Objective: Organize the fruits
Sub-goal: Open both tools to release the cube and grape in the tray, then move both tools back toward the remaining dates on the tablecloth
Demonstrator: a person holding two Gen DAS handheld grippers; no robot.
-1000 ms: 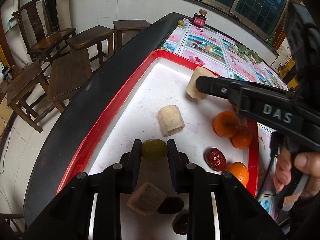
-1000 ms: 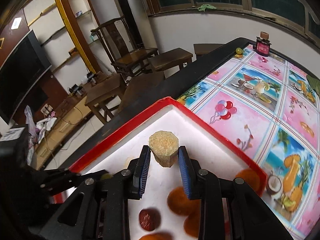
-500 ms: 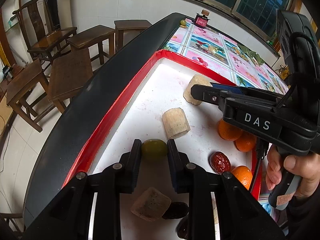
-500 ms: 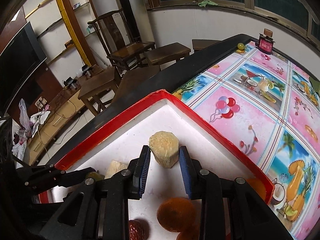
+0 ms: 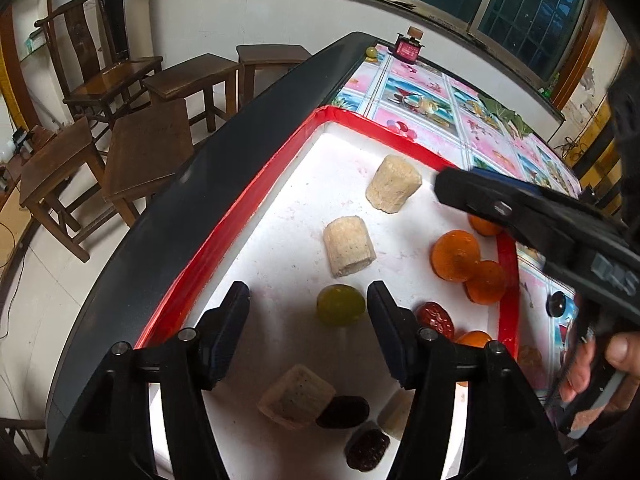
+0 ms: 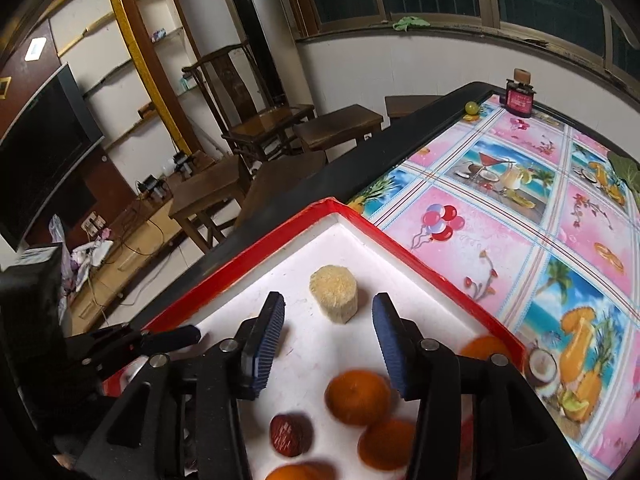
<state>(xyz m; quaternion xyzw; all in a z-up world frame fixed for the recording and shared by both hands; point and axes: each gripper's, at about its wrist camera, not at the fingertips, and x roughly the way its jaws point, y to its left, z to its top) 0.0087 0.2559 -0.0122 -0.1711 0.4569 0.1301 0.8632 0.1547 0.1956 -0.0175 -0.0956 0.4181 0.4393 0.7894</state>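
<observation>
- Left gripper (image 5: 308,312): jaws opening, green fruit (image 5: 341,305) loose between them, resting on white tray (image 5: 296,208), nearer the right pad.
- Right gripper (image 6: 328,340): jaws opening, pale cut stalk piece (image 6: 334,294) upright just ahead, untouched.
- Oranges (image 5: 456,255) rightward, near red rim.
- Patterned tablecloth (image 6: 520,216) beyond; wooden stools (image 5: 148,156) behind.

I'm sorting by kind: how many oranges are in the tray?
4 oranges: two touching beside the tray's right rim, one farther back along it, one nearer, both partly covered. More may be hidden.
</observation>
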